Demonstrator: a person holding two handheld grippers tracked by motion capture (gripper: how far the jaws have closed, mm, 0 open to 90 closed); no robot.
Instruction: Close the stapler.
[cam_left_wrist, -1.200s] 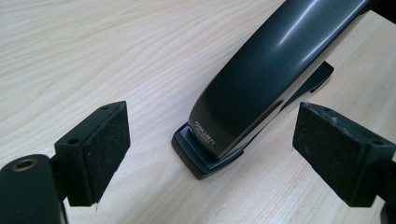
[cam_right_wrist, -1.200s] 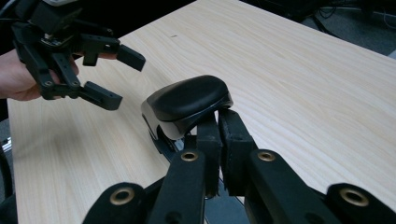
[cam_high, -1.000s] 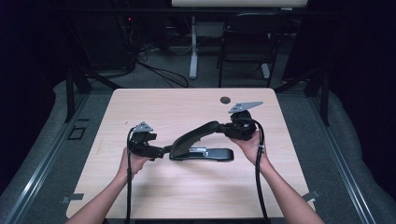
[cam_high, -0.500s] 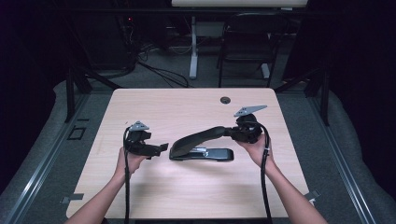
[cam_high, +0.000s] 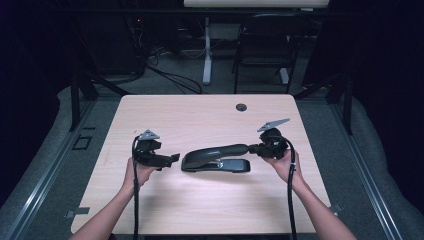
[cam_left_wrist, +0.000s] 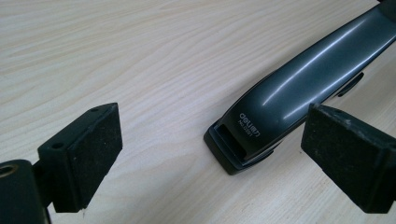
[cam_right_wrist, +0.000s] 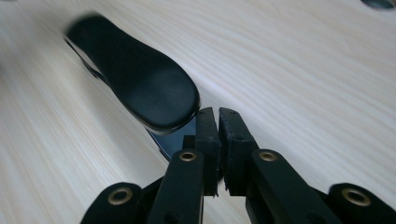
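Observation:
A large black stapler lies mid-table, its long handle almost level above its base. My right gripper is shut at the handle's right end. In the right gripper view its pads meet with nothing between them, right beside the rounded tip of the handle. My left gripper stands open just left of the stapler's front end, apart from it. In the left gripper view the branded nose of the stapler lies ahead, between the wide-spread pads of that gripper.
The light wooden table has a round cable hole near its far edge. Beyond the table are dark floor, cables and chair legs. A forearm comes in from the near edge on each side.
My right gripper has moved down and to the right. The stapler's handle, tilted up a second ago, has come down to nearly level. The left gripper has stayed put.

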